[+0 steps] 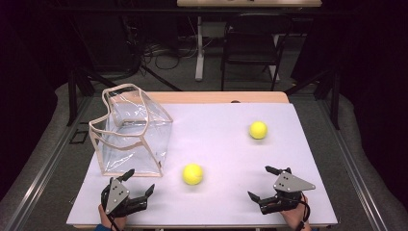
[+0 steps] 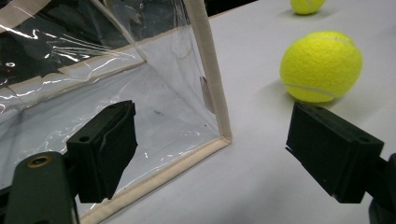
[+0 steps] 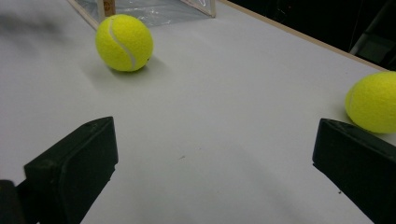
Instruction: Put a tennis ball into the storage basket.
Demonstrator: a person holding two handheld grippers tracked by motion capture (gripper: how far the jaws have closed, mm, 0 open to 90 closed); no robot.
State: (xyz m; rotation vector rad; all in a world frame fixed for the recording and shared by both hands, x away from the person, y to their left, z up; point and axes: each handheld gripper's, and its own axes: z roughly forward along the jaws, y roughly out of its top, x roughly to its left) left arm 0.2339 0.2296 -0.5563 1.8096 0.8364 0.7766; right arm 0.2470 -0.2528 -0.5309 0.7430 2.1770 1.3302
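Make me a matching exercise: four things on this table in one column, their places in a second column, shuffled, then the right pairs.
Things
1. clear bag
2. near ball
3. far ball
4. right gripper

Places
A. alone on the right half of the white table, farther from the person
B. near right corner, jaws open on nothing
C. left side, standing upright
D. mid-table, just right of the bag's lower corner

Pairs: 1-C, 2-D, 3-A, 4-B
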